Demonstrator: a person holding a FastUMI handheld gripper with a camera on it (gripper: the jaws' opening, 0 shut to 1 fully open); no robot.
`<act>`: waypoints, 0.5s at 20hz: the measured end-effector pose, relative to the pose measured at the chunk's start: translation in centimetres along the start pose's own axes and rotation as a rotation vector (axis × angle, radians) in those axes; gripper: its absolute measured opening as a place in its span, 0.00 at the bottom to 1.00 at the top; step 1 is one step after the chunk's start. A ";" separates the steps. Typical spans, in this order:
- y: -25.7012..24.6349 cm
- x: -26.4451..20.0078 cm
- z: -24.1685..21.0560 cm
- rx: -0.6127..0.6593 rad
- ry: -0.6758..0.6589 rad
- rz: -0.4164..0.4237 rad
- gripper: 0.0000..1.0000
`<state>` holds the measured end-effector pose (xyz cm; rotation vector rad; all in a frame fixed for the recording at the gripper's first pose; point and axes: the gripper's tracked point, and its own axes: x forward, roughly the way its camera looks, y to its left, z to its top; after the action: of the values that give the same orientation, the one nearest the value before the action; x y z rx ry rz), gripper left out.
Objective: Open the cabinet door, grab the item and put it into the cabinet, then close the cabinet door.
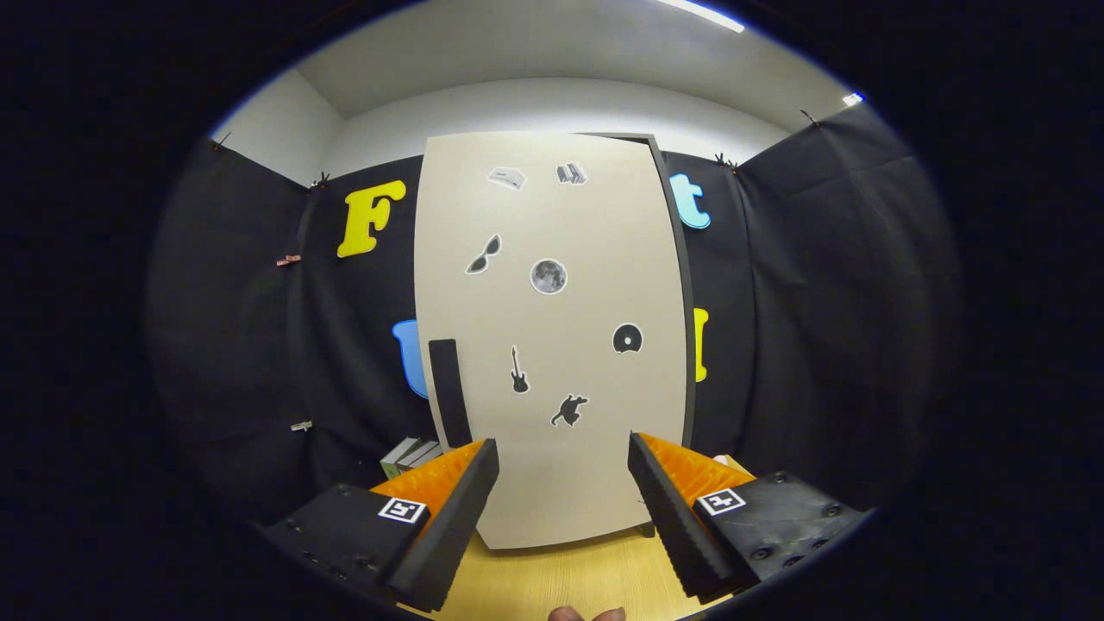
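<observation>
At the centre of the frame stands the cabinet (552, 336), a tall pale unit on the wood-grain counter (561, 582), its door (561, 259) shut and turned toward the camera. A dark vertical handle (449, 392) is mounted near the door's left edge, low on the panel, and a dark frame edge shows along the cabinet's right side. Small stickers are scattered over the door: sunglasses, a round moon-like disc, a guitar, a record-like disc and an animal silhouette among them, with two smaller ones near the top too small to tell. At the lower left of the frame, just beside the cabinet's foot and behind the left finger, a few books (412, 454) lie on the counter; they are partly hidden, so their number cannot be told. Black cloth walls close the booth on both sides, with a white wall and ceiling above. At the bottom of the frame the gripper (561, 509) has its fingers (448, 526) spread wide apart, holding nothing, with the cabinet's lower door just ahead between them and not touched. At the very bottom edge, below the fingers, the tips of a person's hand (586, 614) show against the counter.
</observation>
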<state>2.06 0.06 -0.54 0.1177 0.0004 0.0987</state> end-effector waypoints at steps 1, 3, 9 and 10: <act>0.1 0.0 0.0 -0.002 0.000 0.001 0.98; 0.2 -0.1 0.1 -0.004 -0.002 0.004 0.98; 0.4 -0.3 0.0 -0.009 0.000 0.008 0.98; 0.4 -0.3 -0.1 -0.009 0.000 0.008 0.98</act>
<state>1.69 0.40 -0.54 0.1084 -0.0008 0.1066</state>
